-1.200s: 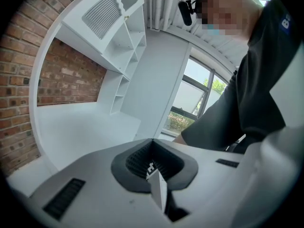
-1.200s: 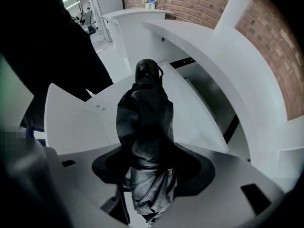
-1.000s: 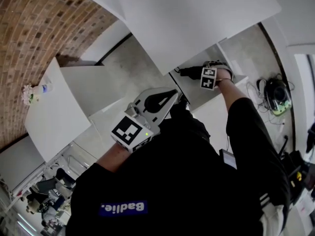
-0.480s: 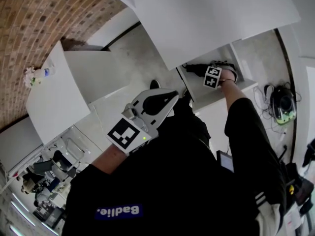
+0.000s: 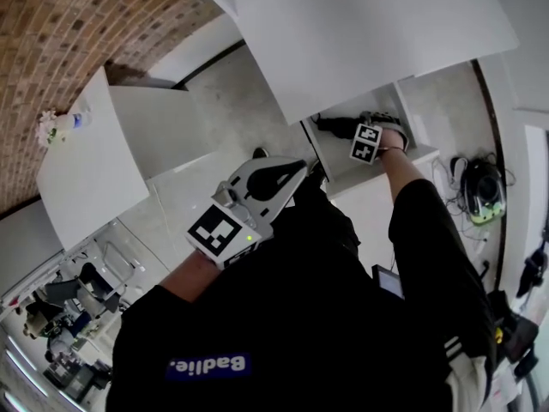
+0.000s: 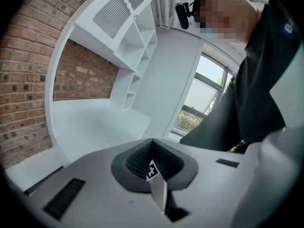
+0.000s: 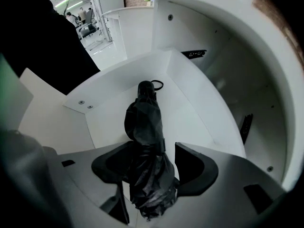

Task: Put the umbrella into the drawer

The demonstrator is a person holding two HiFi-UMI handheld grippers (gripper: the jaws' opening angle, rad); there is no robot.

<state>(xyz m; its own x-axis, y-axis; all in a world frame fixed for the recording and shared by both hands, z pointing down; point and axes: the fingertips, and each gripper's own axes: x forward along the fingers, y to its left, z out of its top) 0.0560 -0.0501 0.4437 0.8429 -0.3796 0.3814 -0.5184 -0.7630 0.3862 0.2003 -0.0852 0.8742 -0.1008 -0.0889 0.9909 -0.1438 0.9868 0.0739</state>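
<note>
A black folded umbrella (image 7: 145,127) points away from me into an open white drawer (image 7: 204,108), its strap end low near the drawer floor. My right gripper (image 7: 152,151) is shut on the umbrella's thick end, with the fabric bulging between the dark pads. In the head view the right gripper (image 5: 353,132) sits inside the drawer (image 5: 343,168), and the umbrella (image 5: 328,127) sticks out to its left. My left gripper (image 5: 300,166) hangs shut and empty in front of the person's chest. In the left gripper view, the left gripper (image 6: 153,156) has its jaws pressed together.
A big white tabletop (image 5: 343,33) overhangs the drawer from above. A low white cabinet (image 5: 86,187) with a small bunch of flowers (image 5: 50,129) stands at left against a brick wall (image 5: 69,24). Cables and a device (image 5: 480,183) lie on the floor at right.
The head camera has swung slightly. My right gripper stays inside the drawer with the umbrella, a touch lower than before. The left gripper has barely moved.
</note>
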